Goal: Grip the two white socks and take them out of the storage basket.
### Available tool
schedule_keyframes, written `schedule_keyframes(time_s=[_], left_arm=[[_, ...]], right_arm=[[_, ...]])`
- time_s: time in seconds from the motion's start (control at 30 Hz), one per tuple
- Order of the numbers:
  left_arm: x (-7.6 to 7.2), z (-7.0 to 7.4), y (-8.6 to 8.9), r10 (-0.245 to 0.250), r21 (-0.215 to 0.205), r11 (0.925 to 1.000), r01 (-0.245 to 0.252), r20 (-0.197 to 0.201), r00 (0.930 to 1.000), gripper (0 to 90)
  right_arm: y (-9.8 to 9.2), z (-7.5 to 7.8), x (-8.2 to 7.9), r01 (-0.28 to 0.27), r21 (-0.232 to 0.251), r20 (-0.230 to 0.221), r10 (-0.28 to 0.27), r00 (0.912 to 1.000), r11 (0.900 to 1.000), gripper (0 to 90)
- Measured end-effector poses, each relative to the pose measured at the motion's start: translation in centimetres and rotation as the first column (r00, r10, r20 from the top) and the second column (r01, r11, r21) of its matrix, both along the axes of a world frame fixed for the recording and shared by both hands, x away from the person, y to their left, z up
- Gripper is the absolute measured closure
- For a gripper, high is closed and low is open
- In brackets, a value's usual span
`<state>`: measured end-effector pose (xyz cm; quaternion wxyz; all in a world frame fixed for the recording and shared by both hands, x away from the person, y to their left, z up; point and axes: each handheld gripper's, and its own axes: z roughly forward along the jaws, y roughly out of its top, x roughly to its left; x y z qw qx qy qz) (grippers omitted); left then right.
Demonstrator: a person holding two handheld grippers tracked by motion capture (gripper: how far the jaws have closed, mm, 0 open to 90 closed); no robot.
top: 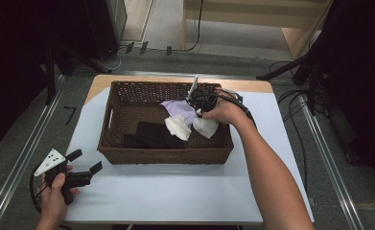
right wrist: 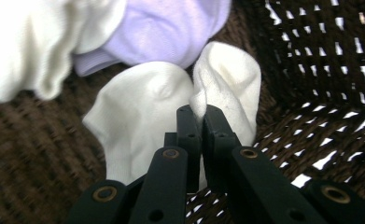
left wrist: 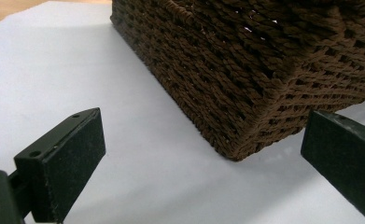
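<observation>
A brown wicker basket (top: 127, 153) stands on the white table sheet and holds a lilac cloth (top: 178, 108), two white socks and a black garment (top: 154, 134). My right gripper (right wrist: 200, 116) reaches down into the basket's right end and is shut on a fold of one white sock (right wrist: 147, 107), which shows under the hand in the high view (top: 206, 127). The other white sock (top: 178, 127) lies beside it. My left gripper (top: 82, 160) rests low on the sheet at the front left, open, with the basket's corner (left wrist: 238, 149) ahead between its jaws.
The white sheet (top: 175, 191) covers the wooden table, with bare room in front of the basket. Metal rails run along both sides of the table, and cables lie on the floor at the right (top: 295, 103).
</observation>
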<state>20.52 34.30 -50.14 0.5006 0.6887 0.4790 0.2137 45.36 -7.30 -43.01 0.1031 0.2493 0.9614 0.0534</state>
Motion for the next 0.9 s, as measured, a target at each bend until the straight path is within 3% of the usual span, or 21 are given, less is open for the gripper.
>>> schedule_keyframes(time_s=[0.03, 0.27, 0.4, 0.53, 0.63, 0.73, 0.87, 0.9], left_arm=[[0.0, 0.0, 0.0, -0.003, 0.001, 1.0, 0.003, -0.001, 1.0, 0.8], [0.0, 0.0, -0.1, 0.003, 0.002, 1.0, -0.003, 0.001, 1.0, 0.8], [0.1, 0.0, -0.1, 0.002, 0.005, 1.0, -0.002, -0.001, 1.0, 0.8], [0.1, 0.0, 0.0, 0.002, 0.005, 1.0, -0.002, 0.0, 1.0, 0.8], [0.0, 0.0, 0.0, 0.002, 0.001, 1.0, -0.002, 0.001, 1.0, 0.8], [0.0, 0.0, -0.1, 0.005, -0.005, 1.0, -0.005, 0.003, 1.0, 0.8], [0.0, 0.0, 0.0, 0.003, -0.006, 1.0, -0.003, 0.003, 1.0, 0.8], [0.0, 0.0, 0.0, 0.003, -0.004, 1.0, -0.003, 0.004, 1.0, 0.8]], right_arm=[[0.0, 0.0, 0.0, 0.0, 0.0, 0.0, 0.0, 1.0, 1.0, 87.2], [0.0, 3.7, -1.6, -0.058, 0.12, 0.016, 0.056, 0.9983, 0.991, 87.3], [0.6, 5.8, -2.7, -0.12, 0.175, 0.04, 0.115, 0.9926, 0.977, 87.2], [2.1, 7.0, -3.5, -0.15, 0.218, 0.07, 0.138, 0.9879, 0.964, 87.1], [3.4, 6.9, -3.8, -0.176, 0.233, 0.085, 0.16, 0.9835, 0.956, 86.7], [4.8, 5.8, -3.8, -0.184, 0.22, 0.064, 0.174, 0.9827, 0.958, 84.3], [5.8, 4.3, -3.8, -0.177, 0.201, 0.018, 0.176, 0.9841, 0.964, 73.6], [6.3, 3.3, -3.8, -0.17, 0.192, -0.021, 0.177, 0.984, 0.967, 62.2]])
